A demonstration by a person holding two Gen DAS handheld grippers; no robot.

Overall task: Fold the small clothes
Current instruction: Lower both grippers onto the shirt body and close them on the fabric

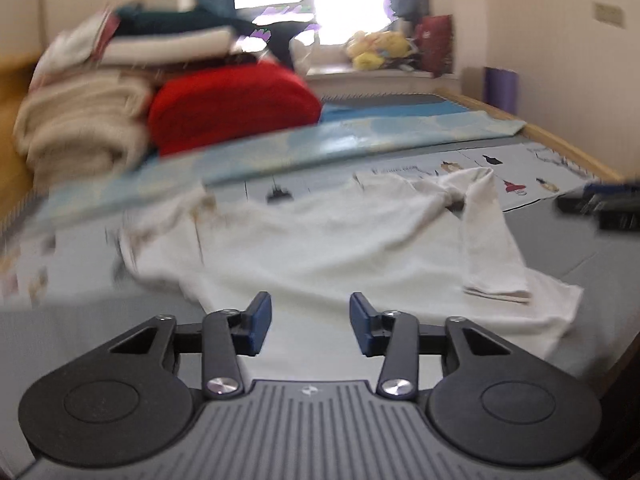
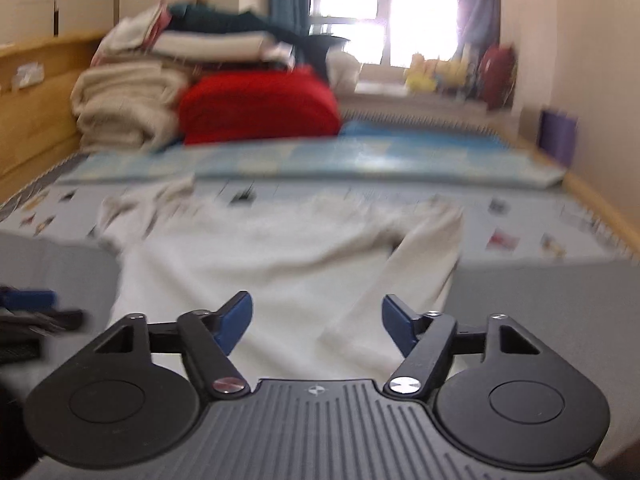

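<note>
1. White cotton fills the left wrist view: a small long-sleeved top (image 1: 320,240) lies flat on the grey bed (image 1: 580,256), body spread toward 12 o'clock from the left claw (image 1: 310,326). This claw's blue pads stand apart, gripping nothing, just above the near hem. One sleeve (image 1: 488,236) is folded down across the body at 1 o'clock, its long axis running almost straight toward the camera. The right claw (image 1: 600,208) shows blurred at 3 o'clock.

2. In the right wrist view, blurred by motion, the right claw (image 2: 316,328) is also wide open and empty. The top (image 2: 256,264) lies at 12 o'clock, with the sleeve (image 2: 400,276) slanting from 1 o'clock down between the pads. I judge the right claw nearer that sleeve.
</note>
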